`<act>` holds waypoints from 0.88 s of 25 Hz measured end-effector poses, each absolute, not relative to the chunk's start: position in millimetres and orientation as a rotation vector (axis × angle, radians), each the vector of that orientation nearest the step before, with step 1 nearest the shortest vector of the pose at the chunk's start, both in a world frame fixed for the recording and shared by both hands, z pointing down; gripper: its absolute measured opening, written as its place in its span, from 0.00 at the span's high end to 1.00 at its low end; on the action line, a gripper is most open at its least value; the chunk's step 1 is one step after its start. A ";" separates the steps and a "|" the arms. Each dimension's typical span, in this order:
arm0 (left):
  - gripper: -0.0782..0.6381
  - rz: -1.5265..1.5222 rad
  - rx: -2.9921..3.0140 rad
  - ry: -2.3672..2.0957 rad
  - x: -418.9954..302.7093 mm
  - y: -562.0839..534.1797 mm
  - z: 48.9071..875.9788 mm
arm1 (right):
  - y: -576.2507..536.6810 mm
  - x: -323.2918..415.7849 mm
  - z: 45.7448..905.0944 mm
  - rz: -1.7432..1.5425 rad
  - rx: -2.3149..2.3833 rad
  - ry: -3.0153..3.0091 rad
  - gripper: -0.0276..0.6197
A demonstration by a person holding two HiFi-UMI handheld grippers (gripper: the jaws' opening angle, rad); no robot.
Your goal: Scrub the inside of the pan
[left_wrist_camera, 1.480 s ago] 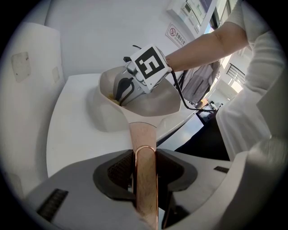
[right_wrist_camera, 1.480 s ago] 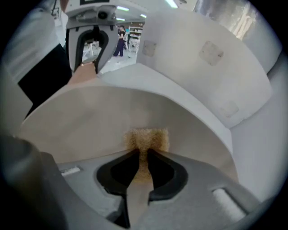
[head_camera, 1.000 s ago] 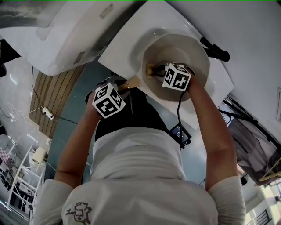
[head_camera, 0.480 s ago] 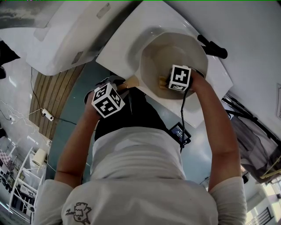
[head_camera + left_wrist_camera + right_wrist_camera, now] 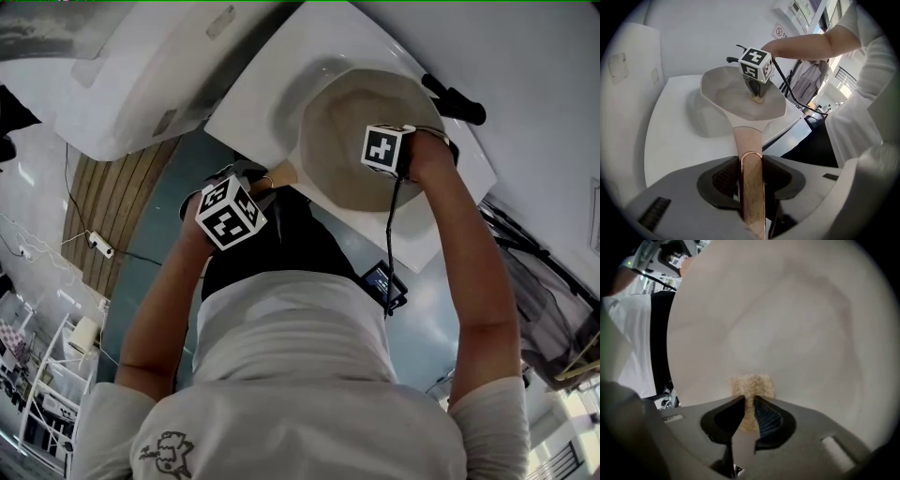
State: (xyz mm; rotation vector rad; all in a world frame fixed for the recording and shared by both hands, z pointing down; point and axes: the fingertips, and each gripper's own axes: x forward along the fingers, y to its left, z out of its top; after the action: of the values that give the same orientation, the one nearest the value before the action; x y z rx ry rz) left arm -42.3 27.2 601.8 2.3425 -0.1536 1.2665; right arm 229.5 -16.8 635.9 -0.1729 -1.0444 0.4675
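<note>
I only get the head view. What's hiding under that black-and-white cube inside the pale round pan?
Observer: The right gripper is shut on a small tan fibrous scrubbing pad, which seems pressed against the beige pan on its inner surface.
Operator: And the other cube, nearer the person's body?
Observer: There the left gripper is shut on the pan's long wooden handle, holding the pan in place.

The left gripper [image 5: 751, 180] is held low, close before the body, with the arm bent and its jaws closed on the wooden pan handle [image 5: 748, 140]. The right arm [image 5: 469, 272] reaches forward. The right gripper [image 5: 749, 411] points downward, and its jaws pinch a tan scouring pad [image 5: 751, 385].
</note>
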 end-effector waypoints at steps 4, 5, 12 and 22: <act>0.67 1.262 2.346 -0.154 -41.3 26.7 601.2 | -65.4 233.6 648.0 0.264 -0.011 -1.060 0.85; 0.67 1.260 2.348 -0.156 -41.5 26.4 601.2 | -78.1 231.6 648.1 0.213 0.035 -1.069 0.85; 0.67 1.258 2.353 -0.172 -41.0 26.0 601.4 | -138.1 178.5 647.5 -0.021 0.237 -1.309 0.86; 0.67 1.241 2.345 -0.186 -42.6 25.5 601.1 | -109.5 96.6 653.6 0.064 0.218 -1.646 0.86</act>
State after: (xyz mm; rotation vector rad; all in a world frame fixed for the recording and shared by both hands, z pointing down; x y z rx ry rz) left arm -42.6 25.5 601.1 2.3445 -0.1861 1.2414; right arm 96.6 -109.5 653.6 0.2180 -1.6458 0.0641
